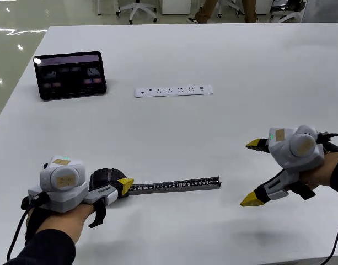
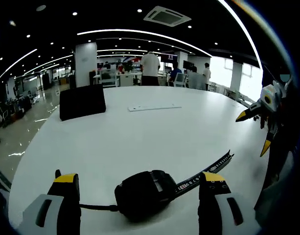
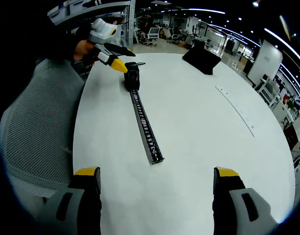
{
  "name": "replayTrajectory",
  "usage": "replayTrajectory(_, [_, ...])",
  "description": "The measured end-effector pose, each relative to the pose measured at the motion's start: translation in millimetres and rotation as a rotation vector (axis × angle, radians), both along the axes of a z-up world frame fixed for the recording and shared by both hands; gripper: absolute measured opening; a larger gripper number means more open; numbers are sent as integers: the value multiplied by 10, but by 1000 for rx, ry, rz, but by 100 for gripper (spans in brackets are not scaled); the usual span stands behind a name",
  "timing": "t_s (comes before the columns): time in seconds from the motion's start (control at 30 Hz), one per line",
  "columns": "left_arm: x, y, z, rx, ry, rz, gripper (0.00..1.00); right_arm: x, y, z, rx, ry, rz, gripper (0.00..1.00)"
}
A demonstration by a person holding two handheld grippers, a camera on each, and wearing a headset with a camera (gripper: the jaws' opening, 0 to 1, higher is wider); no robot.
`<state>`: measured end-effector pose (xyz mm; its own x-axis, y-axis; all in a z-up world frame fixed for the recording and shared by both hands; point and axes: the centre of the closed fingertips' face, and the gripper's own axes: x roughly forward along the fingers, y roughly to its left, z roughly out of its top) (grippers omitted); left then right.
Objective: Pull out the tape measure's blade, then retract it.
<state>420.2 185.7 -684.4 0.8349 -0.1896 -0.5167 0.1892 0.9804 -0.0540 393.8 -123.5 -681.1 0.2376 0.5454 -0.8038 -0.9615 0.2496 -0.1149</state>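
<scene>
A black tape measure case (image 1: 106, 179) lies on the white table (image 1: 174, 138) at the front left. Its blade (image 1: 174, 186) stretches flat to the right and ends in a hook near the table's middle. My left gripper (image 1: 117, 181) is open, its yellow-tipped jaws on either side of the case (image 2: 145, 193), with gaps showing on both sides. In the left gripper view the blade (image 2: 208, 169) runs off to the right. My right gripper (image 1: 254, 172) hovers open at the right, apart from the blade's end (image 3: 157, 159), with nothing between its jaws.
A dark tablet (image 1: 69, 74) stands propped at the back left. A white power strip (image 1: 173, 90) lies at the back middle. The table's left edge (image 1: 20, 83) borders shiny floor. People and office chairs are far behind the table.
</scene>
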Motion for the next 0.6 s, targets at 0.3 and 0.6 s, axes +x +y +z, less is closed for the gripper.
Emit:
replayTrajectory(0.3, [-12,205,49,-53,-129,108,100,190,171,-176,-70,11,99,91])
replayTrajectory(0.6, [8,31,-26,11,-162,63,100,275,212,-460,-141,48,158,81])
